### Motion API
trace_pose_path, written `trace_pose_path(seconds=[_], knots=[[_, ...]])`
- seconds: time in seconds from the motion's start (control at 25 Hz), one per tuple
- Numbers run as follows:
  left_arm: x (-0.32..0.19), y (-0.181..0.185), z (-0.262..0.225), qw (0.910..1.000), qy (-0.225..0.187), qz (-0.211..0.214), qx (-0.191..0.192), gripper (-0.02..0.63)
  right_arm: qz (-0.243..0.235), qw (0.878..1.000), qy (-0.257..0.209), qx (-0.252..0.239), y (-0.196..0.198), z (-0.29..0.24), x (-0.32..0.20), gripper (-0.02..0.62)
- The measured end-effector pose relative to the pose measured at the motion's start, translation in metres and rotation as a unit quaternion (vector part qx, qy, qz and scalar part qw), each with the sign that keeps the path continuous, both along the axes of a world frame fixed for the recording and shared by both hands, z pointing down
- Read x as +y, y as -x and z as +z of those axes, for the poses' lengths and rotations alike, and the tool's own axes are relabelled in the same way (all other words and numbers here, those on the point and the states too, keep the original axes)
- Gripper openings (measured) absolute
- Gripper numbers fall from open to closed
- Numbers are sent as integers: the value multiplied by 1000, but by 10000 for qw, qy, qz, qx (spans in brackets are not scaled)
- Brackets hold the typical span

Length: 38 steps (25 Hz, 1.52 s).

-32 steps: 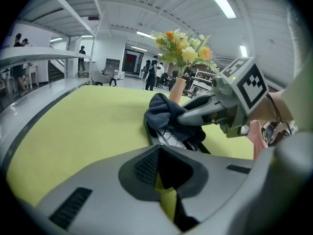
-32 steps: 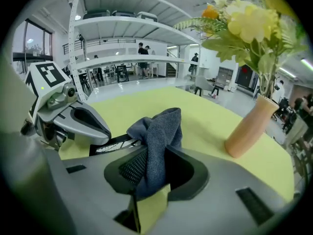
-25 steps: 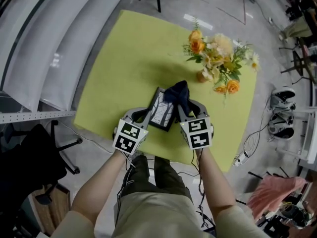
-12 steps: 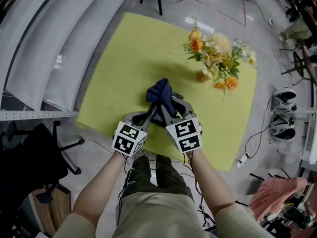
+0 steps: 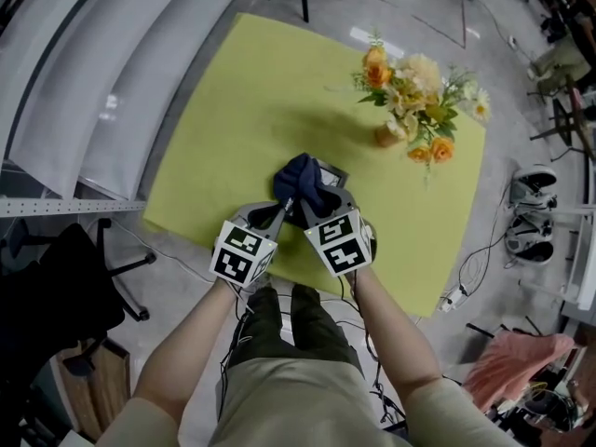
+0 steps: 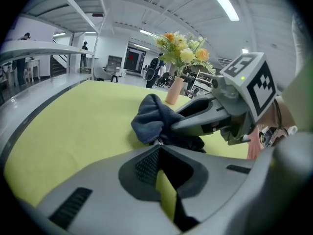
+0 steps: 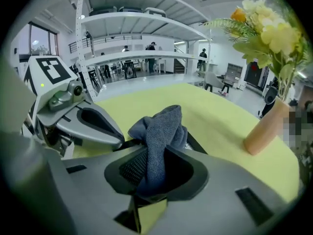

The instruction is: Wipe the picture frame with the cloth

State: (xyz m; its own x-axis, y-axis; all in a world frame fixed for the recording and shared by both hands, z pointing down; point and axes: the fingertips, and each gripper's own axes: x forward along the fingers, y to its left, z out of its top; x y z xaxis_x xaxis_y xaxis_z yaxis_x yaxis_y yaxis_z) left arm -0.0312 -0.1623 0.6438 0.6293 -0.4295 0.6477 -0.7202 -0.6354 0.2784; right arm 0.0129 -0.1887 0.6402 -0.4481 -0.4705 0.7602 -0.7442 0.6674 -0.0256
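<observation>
**Wiping under way: cloth bunched over a frame on a yellow-green table**

Seen from above, a person stands at the near edge of the table [image 5: 233, 110] with a gripper in each hand. Both bare forearms reach forward and angle inward, so the two grippers sit side by side, almost touching, their tips converging on one spot.

The right gripper [image 5: 305, 203] has its jaws closed tight on a dark blue cloth [image 5: 300, 180]. A fold runs down between the pads, and the rest bunches up in front of them. The cloth rests on top of the frame [image 5: 332, 169], which lies flat on the table close to the near edge. The cloth hides most of it, leaving one far corner showing.

The left gripper [image 5: 282, 210] is low at the frame's near left side. Its jaws are drawn together at the tips, apparently pinching the frame's edge to steady it, though only a sliver of that edge shows there.

The task looks to be mid-wipe, with the frame held and the cloth in contact with its face. Nothing shows how much of the surface has been covered. The exposed far corner, and likely the border, are probably left to do.

A vase [image 5: 386, 136] of orange and cream flowers stands well apart, toward the far right of the table.
</observation>
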Motion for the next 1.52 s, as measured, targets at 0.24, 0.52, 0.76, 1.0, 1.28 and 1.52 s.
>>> trace_pose_path(seconds=[0.24,0.52,0.76,1.0,1.28,1.52], knots=[[0,0,1,9999,-56,91,-72,6,102,9987,36,507,-42,0,12,104],[8,2,-2,9990,-94,248,-355,6,643,9976,-32,261,-64,-32,25,103],[16,7,-11,9995,-133,153,-242,6,632,9968,-40,-496,-21,-45,23,103],[13,5,-3,9998,21,-86,-194,6,634,9930,435,-895,26,-19,30,104],[13,7,0,9999,-3,-66,-92,6,756,9890,668,-1084,31,-4,38,100],[13,8,-1,9999,-66,-105,-62,6,596,9925,701,-802,13,-3,52,98]])
